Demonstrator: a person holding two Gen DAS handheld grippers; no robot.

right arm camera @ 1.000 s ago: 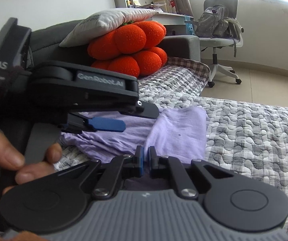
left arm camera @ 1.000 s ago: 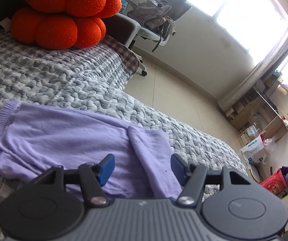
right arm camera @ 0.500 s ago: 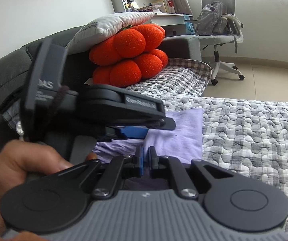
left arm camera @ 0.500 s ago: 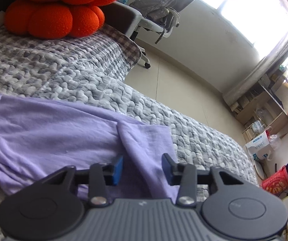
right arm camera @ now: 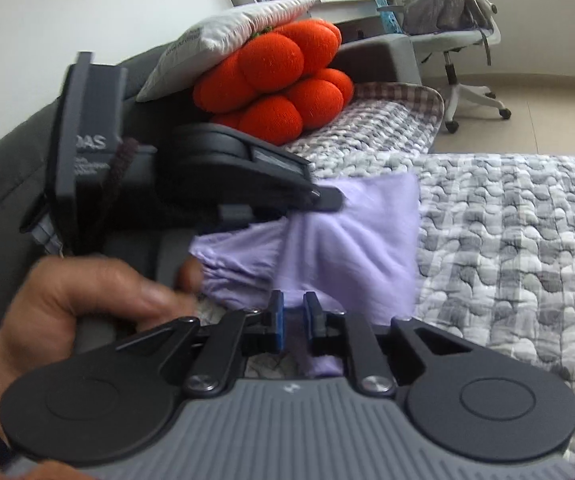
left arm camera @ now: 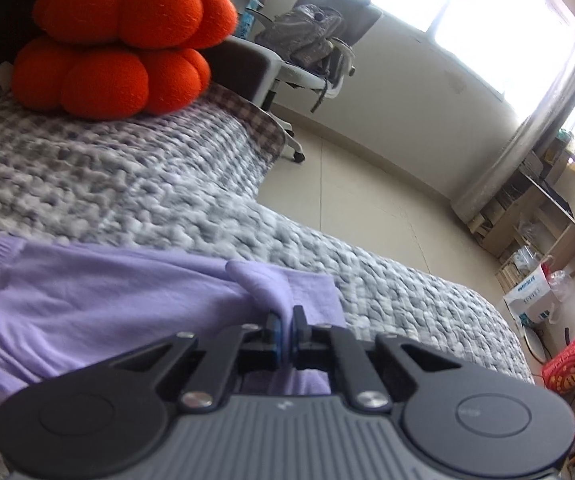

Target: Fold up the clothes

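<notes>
Left gripper (left arm camera: 286, 326): black two-finger claw w/ blue pads, jaws pinched together on a raised ridge of the lilac knit garment (left arm camera: 99, 300). Fabric bunches up into a small peak right at the tips and comes out below them too, so it's clamped, not just touched.

Right gripper (right arm camera: 293, 314): same black claw, blue pad on its left finger. Jaws are opening, a narrow gap between the fingers, w/ lilac cloth in that gap and hanging under it. Can't say for sure whether the pads press the cloth at this point; looks loose.

In the right wrist view the left gripper (right arm camera: 327, 199) comes in from the left side, its tip sitting on the garment's upper fold, and the person's left hand (right arm camera: 87, 304) wraps round its handle. Both claws are close together, on the same end of the garment.

Garment (right arm camera: 351, 240): lies crumpled on the grey-and-white quilted bedspread (left arm camera: 135, 184), ribbed cuff or hem at its far left end in the left wrist view, a flatter folded panel toward the bed's open side.

Further out: two stacked orange pumpkin-shaped plush cushions (left arm camera: 119, 40) at the head of the bed, a white pillow (right arm camera: 227, 36) leaning on top of them. Beyond the bed edge, a grey office chair (right arm camera: 459, 40) w/ a grey backpack (left arm camera: 307, 36) on its seat, beige tiled floor (left arm camera: 367, 192), bright window (left arm camera: 487, 12), wooden shelving (left arm camera: 547, 208) along the far wall.
</notes>
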